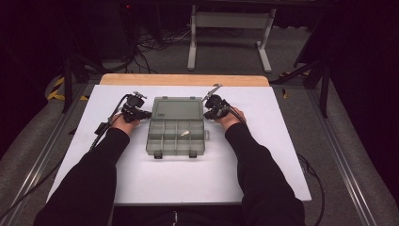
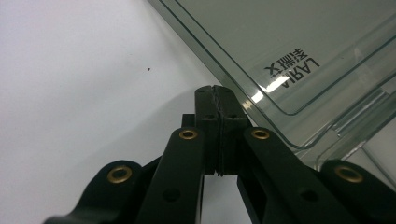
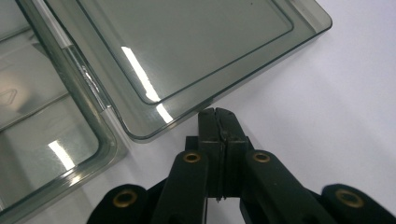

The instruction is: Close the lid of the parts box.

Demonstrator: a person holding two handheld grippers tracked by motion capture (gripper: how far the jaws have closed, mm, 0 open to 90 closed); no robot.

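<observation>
Surface: a white tabletop with a bare wooden strip along its far edge, set on a grey carpeted floor. Metal rails run along both long sides of the table.

Room: dark surroundings. Beyond the table stands a pale metal frame on two feet, with loose black cables on the floor to its left. Yellow-and-black hazard tape marks the floor near the far-left corner.

Item: one translucent grey plastic compartment box, at the middle of the table, opened flat. Its lid lies back toward the far side; the divided tray faces the person, two latches on its near edge. One small pale piece lies in a compartment right of centre. In the left gripper view the lid carries printed lettering.

Left gripper: held just beside the lid's left edge. In the left gripper view, the jaws are pressed together with nothing between them, the tips over bare white table just beside the lid's corner.

Right gripper: held just beside the lid's right edge. In the right gripper view, jaws likewise closed on nothing, tips close to the lid's corner; contact cannot be told.

Person: black sleeves, forearms entering from the near edge.
</observation>
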